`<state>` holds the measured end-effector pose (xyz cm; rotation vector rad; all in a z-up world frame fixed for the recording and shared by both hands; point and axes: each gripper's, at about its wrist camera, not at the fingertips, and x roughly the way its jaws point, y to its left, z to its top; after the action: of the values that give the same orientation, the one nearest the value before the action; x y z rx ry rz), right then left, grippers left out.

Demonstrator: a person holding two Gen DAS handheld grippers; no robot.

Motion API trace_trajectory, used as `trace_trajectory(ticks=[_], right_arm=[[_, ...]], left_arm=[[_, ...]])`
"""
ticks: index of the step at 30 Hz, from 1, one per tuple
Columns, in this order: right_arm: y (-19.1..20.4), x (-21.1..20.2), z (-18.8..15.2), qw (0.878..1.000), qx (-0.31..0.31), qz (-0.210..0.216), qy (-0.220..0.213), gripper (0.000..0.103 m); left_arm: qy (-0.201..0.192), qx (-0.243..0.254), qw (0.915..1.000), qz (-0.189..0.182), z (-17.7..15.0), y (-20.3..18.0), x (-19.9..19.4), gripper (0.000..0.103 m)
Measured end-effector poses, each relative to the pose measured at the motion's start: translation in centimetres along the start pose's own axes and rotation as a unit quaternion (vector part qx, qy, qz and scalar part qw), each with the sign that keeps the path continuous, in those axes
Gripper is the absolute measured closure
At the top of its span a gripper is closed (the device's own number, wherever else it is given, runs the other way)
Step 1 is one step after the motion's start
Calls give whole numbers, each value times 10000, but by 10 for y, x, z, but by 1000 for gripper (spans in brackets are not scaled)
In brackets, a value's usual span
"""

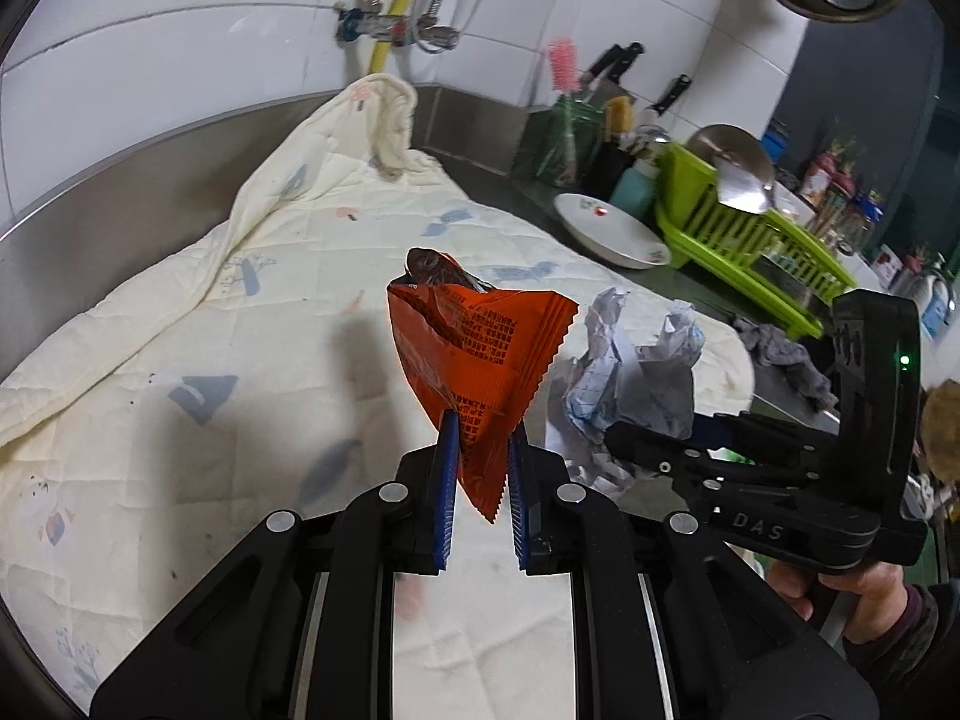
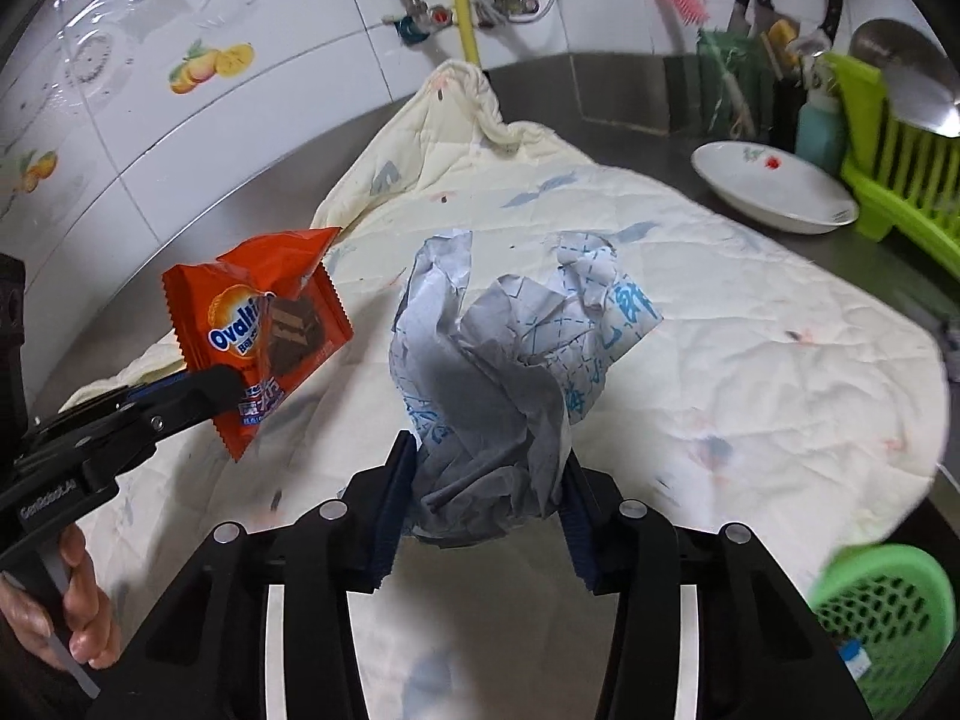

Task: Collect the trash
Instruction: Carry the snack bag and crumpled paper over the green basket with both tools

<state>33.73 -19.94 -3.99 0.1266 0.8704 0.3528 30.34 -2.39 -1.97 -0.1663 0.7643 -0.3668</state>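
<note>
While both pieces of trash were already off the cloth, we logged this as the carry step of the collection. Left hand-held gripper [image 1: 480, 444] was pinching the orange snack wrapper [image 1: 474, 354] by its lower corner, pads nearly together, wrapper sticking up above the quilted cloth [image 1: 180, 312]. Right hand-held gripper [image 2: 489, 468] was clamped on the crumpled paper ball [image 2: 504, 372], its pads pressing both sides of the wad; the wad looked lifted clear of the cloth, though we couldn't be sure of the gap underneath.

Next move, as we judged it: swing each load over to the green mesh basket [image 2: 882, 606] at the lower right of the right wrist view, get above its rim, then release. The paper is bulky and springy, so the grip needs to hold during the swing. The wrapper is thin and pinched only at a corner, so it could slip or flap.

Counts: two hand-held grippers, one wrapper, one paper ball, one green basket, one cloth over the steel desk [image 1: 96, 210]. Further back: one white bowl [image 1: 612, 231], one green dish rack [image 1: 750, 228], one pink brush [image 1: 564, 66]. We saw no other loose trash on the cloth.
</note>
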Motion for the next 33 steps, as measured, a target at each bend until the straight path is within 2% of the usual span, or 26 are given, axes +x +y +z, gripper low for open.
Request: trace_trajectory(ticks=[8,18,27,33], right_arm=[[-31,-63,-37,9993,198,-305,-103,59],[-86,-132,-101,9937,367,-1060,-41,59],[-132,-163,-144,9854,594,-1593,63,59],[-156,-173,-163,9817,858,-1697,109,56]], left_arm=[[-62,328,9988,-350,-16,-57,-23,89],[0,740,9935,-865,-41,-139,-33,89],[301,1084,9864,-1195,-68,-205,-16,89],[513,1281,9819,-1296,-84,-237,1,89]])
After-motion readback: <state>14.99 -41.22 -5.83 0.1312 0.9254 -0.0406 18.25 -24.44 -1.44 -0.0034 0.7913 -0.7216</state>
